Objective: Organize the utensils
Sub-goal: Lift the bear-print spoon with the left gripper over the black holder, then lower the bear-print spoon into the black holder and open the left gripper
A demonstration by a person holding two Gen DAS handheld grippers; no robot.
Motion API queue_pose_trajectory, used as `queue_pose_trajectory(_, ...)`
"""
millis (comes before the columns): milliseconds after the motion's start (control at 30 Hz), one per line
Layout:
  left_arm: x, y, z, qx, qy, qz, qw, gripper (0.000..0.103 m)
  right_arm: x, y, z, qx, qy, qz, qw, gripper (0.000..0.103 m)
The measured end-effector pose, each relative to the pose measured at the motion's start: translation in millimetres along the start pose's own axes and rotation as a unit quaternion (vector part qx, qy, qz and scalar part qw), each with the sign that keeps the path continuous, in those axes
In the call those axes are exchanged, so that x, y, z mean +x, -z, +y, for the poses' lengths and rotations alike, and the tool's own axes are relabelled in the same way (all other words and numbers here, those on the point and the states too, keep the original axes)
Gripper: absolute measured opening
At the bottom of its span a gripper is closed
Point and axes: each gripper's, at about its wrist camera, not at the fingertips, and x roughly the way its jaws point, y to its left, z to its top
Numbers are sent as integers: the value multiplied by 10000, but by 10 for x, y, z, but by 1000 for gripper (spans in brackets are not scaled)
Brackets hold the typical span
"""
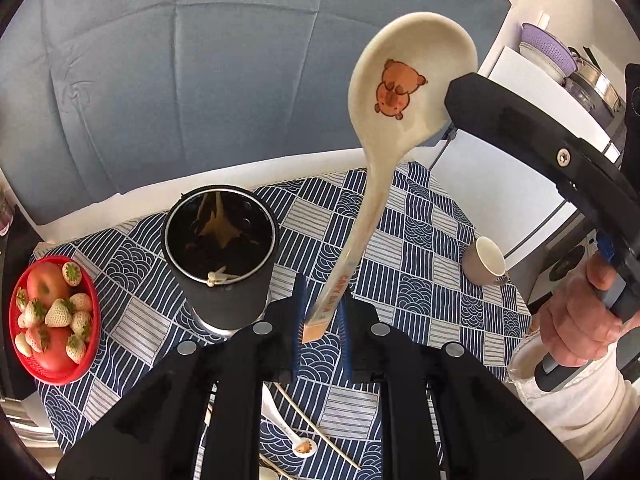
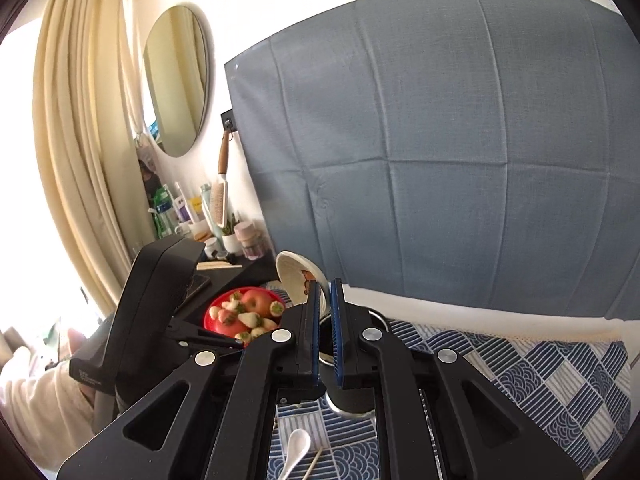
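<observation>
My left gripper (image 1: 322, 312) is shut on the handle end of a large cream ladle spoon (image 1: 404, 92) with a bear picture, holding it upright above the table. Its bowl (image 2: 298, 276) shows behind my right gripper (image 2: 325, 316), whose jaws stand nearly closed with nothing between them. A black cylindrical utensil holder (image 1: 220, 264) stands just left of the held spoon, with something pale inside it. A small white spoon (image 1: 304, 446) and wooden chopsticks (image 1: 320, 428) lie on the cloth below my left gripper. The white spoon also shows in the right wrist view (image 2: 296, 450).
A red bowl of strawberries and apples (image 1: 52, 316) sits at the table's left edge. A beige cup (image 1: 486, 262) lies on its side at the right. The table wears a blue patterned cloth (image 1: 420, 248). A grey cloth (image 2: 460, 140) hangs on the wall behind.
</observation>
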Motion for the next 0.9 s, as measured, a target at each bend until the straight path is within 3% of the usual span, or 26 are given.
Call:
queue_pose_trajectory(533, 533, -370, 400, 37, 76, 306, 9995, 16, 595, -30, -193, -38, 329, 218, 9992, 6)
queue_pose_trajectory(633, 624, -408, 477, 36, 15, 386, 9992, 5, 725, -4, -199, -2, 288, 321, 9991, 5)
queue_pose_trajectory(733, 686, -398, 563, -128, 71, 408, 9991, 6, 808, 53, -206, 50, 284, 412, 9987, 5)
queue_pose_trajectory(900, 682, -300, 526, 26, -44, 397, 9992, 5, 842, 179, -224, 65, 311, 554, 9980, 5)
